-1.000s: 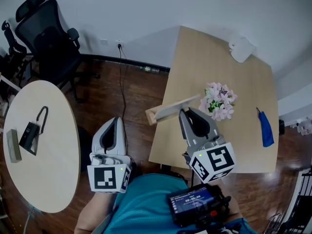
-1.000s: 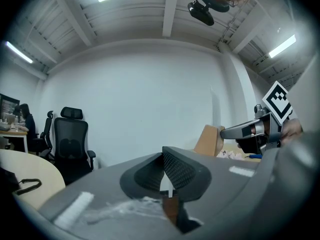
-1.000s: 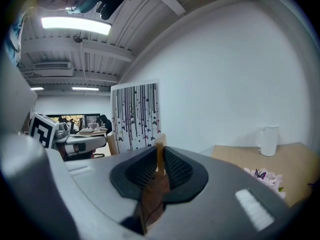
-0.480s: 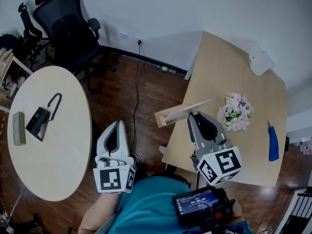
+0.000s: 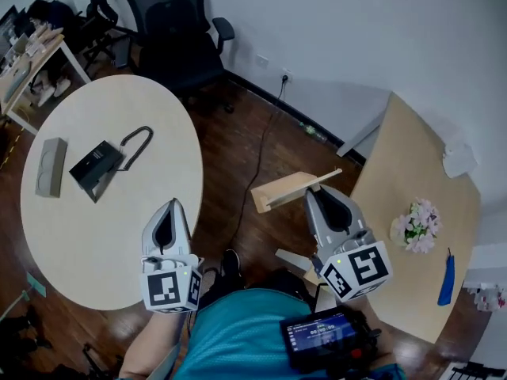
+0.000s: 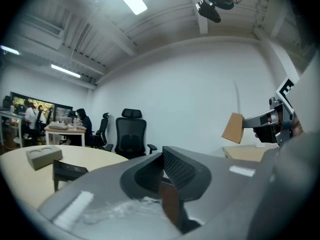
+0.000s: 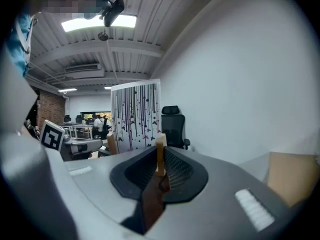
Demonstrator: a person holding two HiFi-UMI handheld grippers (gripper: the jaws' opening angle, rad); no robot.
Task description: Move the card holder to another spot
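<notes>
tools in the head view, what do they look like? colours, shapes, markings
The left tool and right tool match: grey tapered shells with black textured pads inside, each backed by a white cube printed with black square markers and showing a small green light. The person wears a teal shirt.
</notes>
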